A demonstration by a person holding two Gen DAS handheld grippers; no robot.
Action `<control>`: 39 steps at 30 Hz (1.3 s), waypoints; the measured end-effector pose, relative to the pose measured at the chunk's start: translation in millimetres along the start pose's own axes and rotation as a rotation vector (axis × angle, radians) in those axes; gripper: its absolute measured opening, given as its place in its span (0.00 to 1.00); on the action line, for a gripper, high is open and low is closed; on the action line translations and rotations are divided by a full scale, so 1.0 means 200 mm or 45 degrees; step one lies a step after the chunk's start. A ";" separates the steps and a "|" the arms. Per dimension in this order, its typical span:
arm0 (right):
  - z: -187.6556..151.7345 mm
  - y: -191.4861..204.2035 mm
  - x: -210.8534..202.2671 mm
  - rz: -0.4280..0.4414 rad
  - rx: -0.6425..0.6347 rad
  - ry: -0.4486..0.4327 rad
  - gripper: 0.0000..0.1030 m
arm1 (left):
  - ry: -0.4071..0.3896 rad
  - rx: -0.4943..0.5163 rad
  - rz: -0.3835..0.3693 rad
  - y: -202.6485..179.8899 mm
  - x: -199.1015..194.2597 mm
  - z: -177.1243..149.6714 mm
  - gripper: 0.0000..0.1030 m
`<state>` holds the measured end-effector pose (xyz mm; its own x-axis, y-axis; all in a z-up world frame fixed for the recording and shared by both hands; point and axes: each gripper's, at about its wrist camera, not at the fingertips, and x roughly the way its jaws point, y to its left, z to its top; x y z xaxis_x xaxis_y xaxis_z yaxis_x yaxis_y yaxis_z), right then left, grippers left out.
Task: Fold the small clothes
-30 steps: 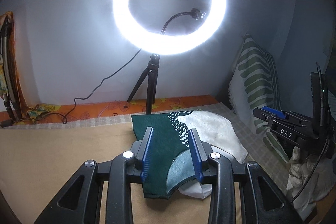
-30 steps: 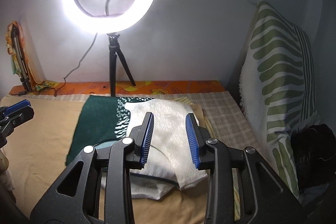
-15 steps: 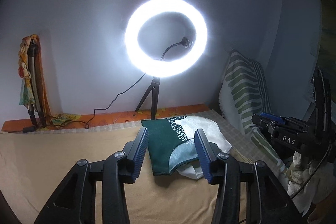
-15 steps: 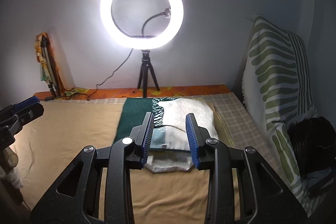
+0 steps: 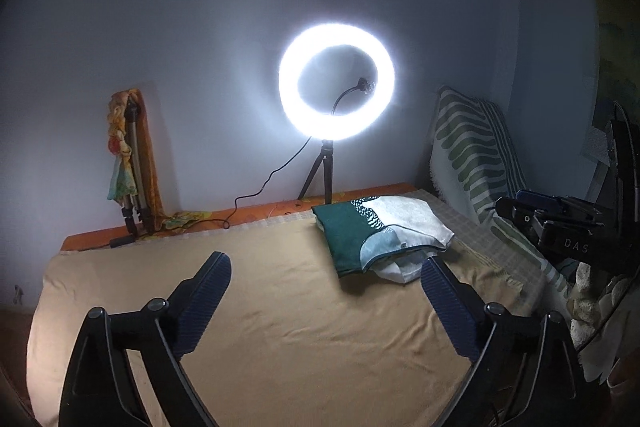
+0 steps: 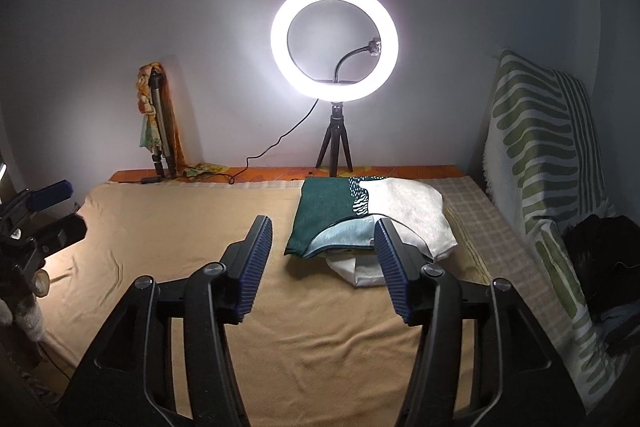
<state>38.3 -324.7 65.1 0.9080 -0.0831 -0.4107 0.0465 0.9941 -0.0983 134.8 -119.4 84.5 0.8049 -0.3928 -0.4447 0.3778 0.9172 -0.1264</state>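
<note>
A folded green-and-white garment [image 5: 376,233] lies on the tan bed sheet [image 5: 260,291] at the far right, stacked on a folded white cloth [image 5: 396,269]. It also shows in the right wrist view [image 6: 360,223]. My left gripper [image 5: 326,263] is open and empty, held back above the sheet, well short of the clothes. My right gripper [image 6: 323,227] is open and empty, just in front of the stack. The right gripper shows at the right edge of the left wrist view [image 5: 560,223].
A lit ring light [image 6: 334,41] on a small tripod stands behind the clothes against the wall. A green-striped pillow [image 6: 536,163] leans at the right. A folded tripod with an orange cloth [image 6: 160,123] leans at the back left. A cable [image 6: 276,145] trails along the back edge.
Both grippers have pulled back from the folded garment and opened wider. The clothes stay on the bed.
</note>
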 end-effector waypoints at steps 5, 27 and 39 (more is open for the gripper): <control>-0.12 0.07 -0.10 0.016 0.005 -0.014 0.63 | 0.006 0.029 0.025 0.01 -0.15 -0.13 1.00; -0.46 0.36 -0.23 -0.039 0.036 -0.032 1.00 | 0.017 0.084 0.095 0.03 -0.35 -0.42 1.00; -0.48 0.47 -0.22 -0.018 0.011 -0.042 1.00 | 0.008 0.075 0.111 0.04 -0.38 -0.42 1.00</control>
<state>-36.6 -235.1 -13.9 0.9205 -0.0948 -0.3791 0.0628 0.9934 -0.0960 38.1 -77.2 43.2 0.8333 -0.3110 -0.4570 0.3328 0.9424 -0.0343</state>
